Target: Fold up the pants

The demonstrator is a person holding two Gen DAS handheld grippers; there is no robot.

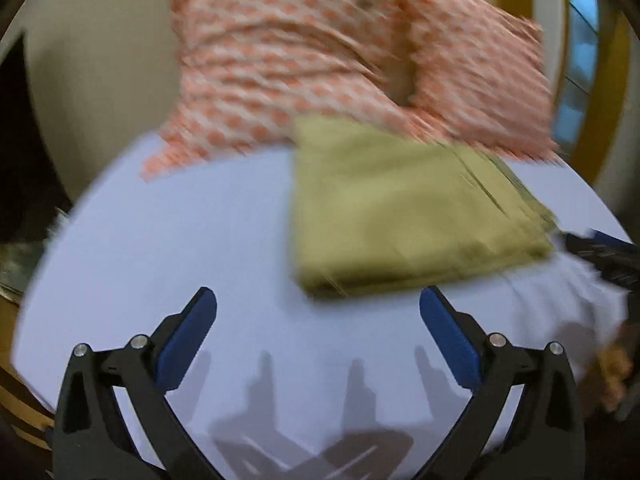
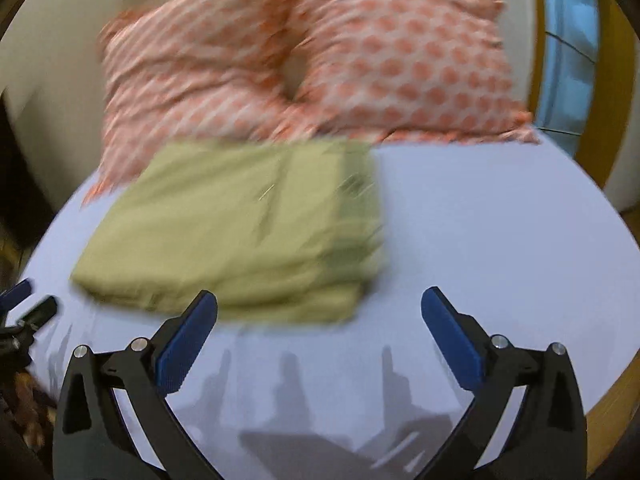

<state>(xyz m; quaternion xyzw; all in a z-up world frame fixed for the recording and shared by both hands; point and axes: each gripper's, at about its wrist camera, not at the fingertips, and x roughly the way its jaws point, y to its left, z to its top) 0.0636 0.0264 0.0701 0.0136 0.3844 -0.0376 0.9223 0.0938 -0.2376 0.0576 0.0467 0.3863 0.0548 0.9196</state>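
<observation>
Left gripper (image 1: 318,300): fingers spread wide, nothing between the blue pads (image 1: 188,340), hanging just short of the folded pants (image 1: 408,204), to their left. Right gripper (image 2: 319,300): likewise spread and empty, at the pants' near right corner, its left fingertip (image 2: 206,300) overlapping their near edge.

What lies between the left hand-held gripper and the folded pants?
Only bare lavender sheet with the gripper's shadows, as the left wrist view shows. The left hand-held gripper is open, just short of the folded olive pants.

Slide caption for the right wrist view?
Open right gripper above white sheet, facing folded olive pants before patterned pillows.
</observation>
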